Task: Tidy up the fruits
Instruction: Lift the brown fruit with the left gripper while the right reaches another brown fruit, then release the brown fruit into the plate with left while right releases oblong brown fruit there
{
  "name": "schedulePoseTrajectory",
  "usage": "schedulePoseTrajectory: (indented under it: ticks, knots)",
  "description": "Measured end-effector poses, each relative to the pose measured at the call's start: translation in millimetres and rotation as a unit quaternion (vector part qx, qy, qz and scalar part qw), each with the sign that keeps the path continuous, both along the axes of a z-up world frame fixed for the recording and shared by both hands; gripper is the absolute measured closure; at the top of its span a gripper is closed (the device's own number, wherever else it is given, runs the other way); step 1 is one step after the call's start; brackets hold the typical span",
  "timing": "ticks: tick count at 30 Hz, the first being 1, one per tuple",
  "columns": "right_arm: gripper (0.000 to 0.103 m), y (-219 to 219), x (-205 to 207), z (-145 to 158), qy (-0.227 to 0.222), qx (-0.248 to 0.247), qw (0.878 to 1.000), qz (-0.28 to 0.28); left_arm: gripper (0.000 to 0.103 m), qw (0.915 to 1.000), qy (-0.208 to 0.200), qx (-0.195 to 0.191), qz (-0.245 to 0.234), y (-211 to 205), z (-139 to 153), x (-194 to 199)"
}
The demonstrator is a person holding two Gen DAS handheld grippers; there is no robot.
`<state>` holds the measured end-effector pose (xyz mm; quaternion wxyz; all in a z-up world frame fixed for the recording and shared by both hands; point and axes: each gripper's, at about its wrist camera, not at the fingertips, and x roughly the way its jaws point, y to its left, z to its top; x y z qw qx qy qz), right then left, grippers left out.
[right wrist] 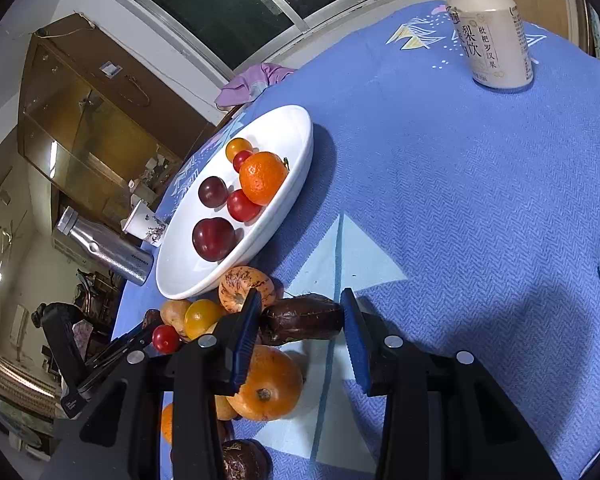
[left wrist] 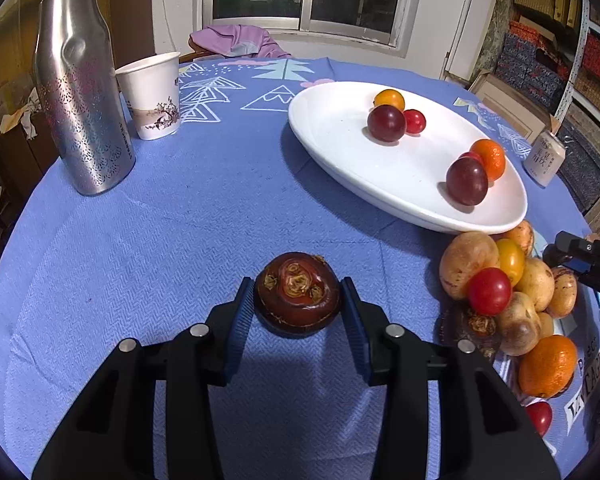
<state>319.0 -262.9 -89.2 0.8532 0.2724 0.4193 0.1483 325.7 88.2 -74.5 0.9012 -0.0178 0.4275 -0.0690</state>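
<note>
Six fruits already lie in the white plate (left wrist: 340, 152) at upper right. We hold one dark water chestnut (left wrist: 297, 294) in the left gripper (left wrist: 298, 312), low centre over the blue cloth (left wrist: 180, 220). The right gripper (right wrist: 300, 336) pinches another chestnut (right wrist: 302, 319); the fruit pile (left wrist: 512, 292) at right remains.

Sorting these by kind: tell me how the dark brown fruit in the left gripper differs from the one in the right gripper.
The left gripper clamps a dark brown fruit seen from above: a round, glossy face with curled, dried bits. The right gripper clamps a brown fruit seen edge-on, flatter and duller. The left one sits alone over bare tablecloth; the right one is against the fruit pile. Both are dark brown and gripped between blue pads.
</note>
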Motion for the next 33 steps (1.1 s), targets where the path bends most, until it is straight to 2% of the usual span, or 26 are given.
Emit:
schedulePoseTrajectory:
  ticks: [3, 6, 9, 16, 20, 25, 31, 33]
  knots:
    - [0.062, 0.5, -1.3, 2.5, -0.005, 0.003, 1.000, 0.000, 0.060, 0.9997, 0.007, -0.023, 0.003, 5.1, -0.5, 0.0]
    - [0.062, -3.4, -2.9, 2.9, -0.006, 0.009, 1.000, -0.005, 0.060, 0.9984, -0.003, -0.057, 0.008, 12.2, 9.4, -6.0]
    - [0.062, -4.4, -5.7, 10.9, -0.021, 0.013, 1.000, -0.007, 0.060, 0.9977, -0.044, -0.049, 0.013, 7.4, 33.7, -10.6]
    - [0.062, 22.6, 22.5, 62.1, -0.066, -0.016, 0.998, 0.007, 0.060, 0.9972, -0.066, -0.036, -0.001, -30.7, 75.5, 35.7]
    - [0.062, 44.7, 60.2, 75.3, -0.080, -0.041, 0.996, 0.012, 0.060, 0.9972, -0.061, -0.043, 0.006, -47.4, 65.8, 67.3]
    - [0.062, 58.9, 112.6, 62.0, -0.069, -0.081, 0.994, 0.007, 0.060, 0.9992, -0.038, -0.015, 0.006, -48.9, 41.5, 87.4]
    - [0.062, 62.3, 148.3, 39.3, -0.040, -0.075, 0.996, 0.017, 0.059, 0.9994, -0.030, -0.018, 0.003, -42.5, 33.0, 93.9]
    - [0.060, 59.7, 147.7, 36.5, -0.035, -0.056, 0.998, 0.017, 0.050, 0.9993, -0.033, -0.015, 0.000, -44.5, 33.7, 92.4]
